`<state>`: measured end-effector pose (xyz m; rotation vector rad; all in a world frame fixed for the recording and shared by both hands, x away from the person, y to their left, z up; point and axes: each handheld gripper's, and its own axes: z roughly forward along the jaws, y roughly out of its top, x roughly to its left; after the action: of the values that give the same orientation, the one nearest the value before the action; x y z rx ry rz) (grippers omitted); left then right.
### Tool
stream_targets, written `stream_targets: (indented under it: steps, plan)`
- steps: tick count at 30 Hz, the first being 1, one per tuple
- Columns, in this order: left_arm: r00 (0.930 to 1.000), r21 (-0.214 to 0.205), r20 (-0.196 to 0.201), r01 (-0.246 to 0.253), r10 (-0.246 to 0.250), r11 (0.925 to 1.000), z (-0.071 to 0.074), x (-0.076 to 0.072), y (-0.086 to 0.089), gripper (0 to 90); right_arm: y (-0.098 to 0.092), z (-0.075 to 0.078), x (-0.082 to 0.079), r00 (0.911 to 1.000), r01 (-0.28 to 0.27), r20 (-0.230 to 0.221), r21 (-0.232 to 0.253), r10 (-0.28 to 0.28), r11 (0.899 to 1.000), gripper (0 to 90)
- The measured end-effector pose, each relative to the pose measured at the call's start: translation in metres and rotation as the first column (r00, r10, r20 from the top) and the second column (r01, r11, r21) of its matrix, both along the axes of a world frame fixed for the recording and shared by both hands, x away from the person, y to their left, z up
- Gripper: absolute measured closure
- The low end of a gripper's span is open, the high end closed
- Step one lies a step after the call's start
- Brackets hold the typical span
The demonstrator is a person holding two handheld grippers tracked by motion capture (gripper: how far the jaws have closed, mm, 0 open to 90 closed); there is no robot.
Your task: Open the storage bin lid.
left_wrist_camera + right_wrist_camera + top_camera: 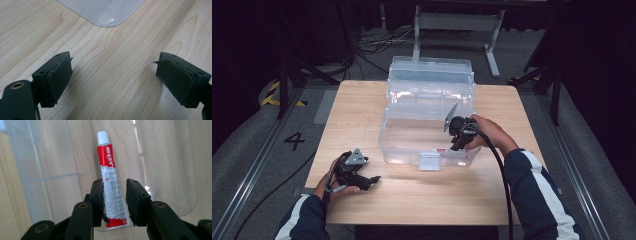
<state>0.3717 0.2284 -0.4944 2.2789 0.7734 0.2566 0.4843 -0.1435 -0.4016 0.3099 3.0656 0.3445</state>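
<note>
Red tube [112,187] stands between right gripper's [114,195] fingers inside clear box [399,145].

The tabletop [412,195] is light wood with fine grain, filling the middle of the high view from the upper centre down to the lower edge. A clear plastic box [402,150] stands directly on it, in the upper middle of the frame, its lid [430,70] open and leaning past the far edge. At the lower left, the left tongs [374,179] rest on the wood beside the person's hand. In the left gripper view, a rounded corner of the box [105,12] lies on the grain at the top centre.
</note>
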Motion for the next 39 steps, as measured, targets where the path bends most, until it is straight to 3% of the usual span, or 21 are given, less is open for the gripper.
stream_targets:
  steps: [14, 18, 24, 30, 34, 35, 36, 39]
  plan:
    - [1.0000, 0.002, 0.000, -0.003, 0.003, 1.0000, 0.000, 0.000, 0.000, 13.7, -0.020, 0.016, -0.011, 0.9985, 0.022, 0.049, 0.095, -0.027, 0.995, 63.9]
    - [0.9996, 0.030, -0.020, -0.021, 0.022, 0.9993, 0.003, 0.000, -0.003, 13.8, -0.023, 0.020, -0.015, 0.9964, 0.026, 0.077, 0.118, -0.035, 0.993, 62.4]
    - [0.9996, 0.041, -0.015, -0.025, 0.026, 0.9988, 0.007, -0.001, -0.008, 20.5, -0.031, 0.026, -0.020, 0.9933, 0.036, 0.103, 0.162, -0.053, 0.986, 60.4]
    - [0.9995, -0.008, 0.027, -0.014, 0.015, 0.9999, 0.024, -0.005, -0.011, 23.0, -0.040, 0.037, -0.027, 0.9820, 0.000, 0.182, 0.274, -0.052, 0.962, 56.8]
    - [0.9985, -0.002, 0.054, -0.008, 0.008, 1.0000, 0.034, -0.008, -0.015, 23.5, -0.045, 0.044, -0.030, 0.9735, 0.002, 0.217, 0.311, -0.073, 0.950, 55.3]
    - [0.9977, 0.002, 0.067, 0.008, -0.009, 1.0000, 0.042, -0.011, -0.017, 24.3, -0.048, 0.048, -0.031, 0.9690, 0.002, 0.232, 0.335, -0.084, 0.942, 54.8]
    - [0.9977, 0.002, 0.067, 0.008, -0.009, 1.0000, 0.042, -0.011, -0.017, 25.3, -0.048, 0.048, -0.031, 0.9690, 0.002, 0.232, 0.335, -0.084, 0.942, 54.8]
    - [0.9950, -0.009, 0.098, 0.021, -0.020, 0.9997, 0.054, -0.016, -0.021, 25.5, -0.054, 0.056, -0.031, 0.9599, 0.006, 0.257, 0.380, -0.112, 0.925, 53.9]
